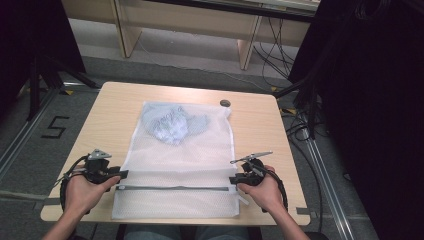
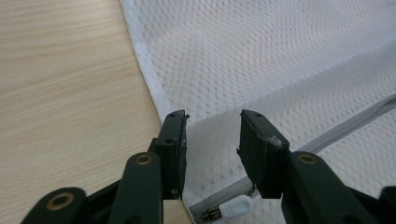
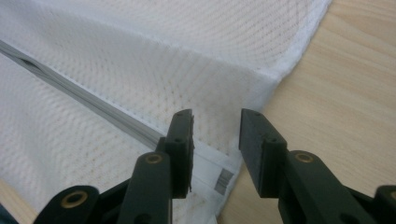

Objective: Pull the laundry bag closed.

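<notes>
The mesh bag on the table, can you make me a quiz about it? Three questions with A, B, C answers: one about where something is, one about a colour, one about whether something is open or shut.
1. Where in the mesh bag does the bundled cloth lie?
A. at the far end
B. right by the zipper
C. outside the bag, on the table

2. What colour is the mesh bag?
A. black
B. white
C. red

3. How does the left hand-held gripper stand?
A. shut on the zipper pull
B. shut on the bag's edge
C. open

Answers: 1 A, the high view shows the bluish cloth inside the end away from the person, far from the zipper. 2 B, the netting looks white in all three views. 3 C, the left gripper view shows a clear gap between its jaws above the netting.
</notes>
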### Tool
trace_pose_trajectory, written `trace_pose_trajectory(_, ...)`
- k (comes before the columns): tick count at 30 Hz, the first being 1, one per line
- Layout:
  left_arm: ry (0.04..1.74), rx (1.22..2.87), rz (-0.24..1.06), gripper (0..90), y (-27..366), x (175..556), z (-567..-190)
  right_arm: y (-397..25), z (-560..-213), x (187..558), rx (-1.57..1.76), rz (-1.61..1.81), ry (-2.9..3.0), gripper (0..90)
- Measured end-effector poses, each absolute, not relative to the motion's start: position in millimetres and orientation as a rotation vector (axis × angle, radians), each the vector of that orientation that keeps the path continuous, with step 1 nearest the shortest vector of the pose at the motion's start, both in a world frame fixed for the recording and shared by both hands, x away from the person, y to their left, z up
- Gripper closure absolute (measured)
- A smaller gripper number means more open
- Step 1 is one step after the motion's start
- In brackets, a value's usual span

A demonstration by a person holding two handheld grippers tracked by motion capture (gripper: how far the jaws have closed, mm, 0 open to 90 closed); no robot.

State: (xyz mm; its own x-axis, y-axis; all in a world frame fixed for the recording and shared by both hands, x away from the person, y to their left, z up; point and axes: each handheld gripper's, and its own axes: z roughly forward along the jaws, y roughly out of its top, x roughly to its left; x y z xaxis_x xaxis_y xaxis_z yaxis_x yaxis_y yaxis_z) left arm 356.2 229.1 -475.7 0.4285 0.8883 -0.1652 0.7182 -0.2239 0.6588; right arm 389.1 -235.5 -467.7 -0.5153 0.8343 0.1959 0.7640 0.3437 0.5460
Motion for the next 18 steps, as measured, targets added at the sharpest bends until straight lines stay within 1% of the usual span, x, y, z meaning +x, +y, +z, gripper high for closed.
trace_pose_trajectory(3,1.355,2.008,0.323,62.8,228.8,355.9,-475.4,-235.5,-465.6,389.1,1.458,0.901,2.478,65.7)
trace_pose_trajectory(5,1.349,2.023,0.348,68.3,228.2,354.8,-474.8,-232.3,-462.8,388.0,1.453,0.915,2.472,66.4)
trace_pose_trajectory(6,1.35,2.044,0.353,73.0,227.6,353.5,-474.9,-228.7,-459.6,386.9,1.441,0.944,2.475,68.9)
trace_pose_trajectory(7,1.35,2.044,0.353,76.3,227.6,353.5,-474.9,-228.7,-459.6,386.9,1.441,0.944,2.475,68.9)
trace_pose_trajectory(8,1.364,2.054,0.366,76.3,227.0,352.8,-475.1,-225.7,-458.1,386.3,1.436,0.965,2.473,70.0)
trace_pose_trajectory(9,1.368,2.065,0.353,83.4,227.6,353.0,-475.4,-220.5,-456.8,385.4,1.387,0.977,2.478,74.4)
trace_pose_trajectory(10,1.368,2.065,0.353,85.4,227.6,353.0,-475.4,-220.5,-456.8,385.4,1.387,0.977,2.478,74.4)
trace_pose_trajectory(11,1.372,2.066,0.355,85.4,227.0,353.2,-475.7,-217.2,-451.9,383.3,1.408,0.972,2.503,75.9)
trace_pose_trajectory(12,1.375,2.059,0.379,87.2,225.7,353.5,-477.3,-215.2,-452.1,383.4,1.362,0.973,2.514,77.6)
trace_pose_trajectory(13,1.375,2.063,0.367,88.2,225.6,354.5,-477.6,-210.3,-449.4,381.5,1.381,0.979,2.526,79.2)
trace_pose_trajectory(16,1.388,2.068,0.363,89.5,224.3,356.8,-479.0,-199.0,-449.0,379.4,1.322,1.037,2.553,80.0)
trace_pose_trajectory(18,1.398,2.076,0.345,89.7,224.5,357.6,-478.3,-189.8,-447.0,374.8,1.345,1.042,2.552,80.2)
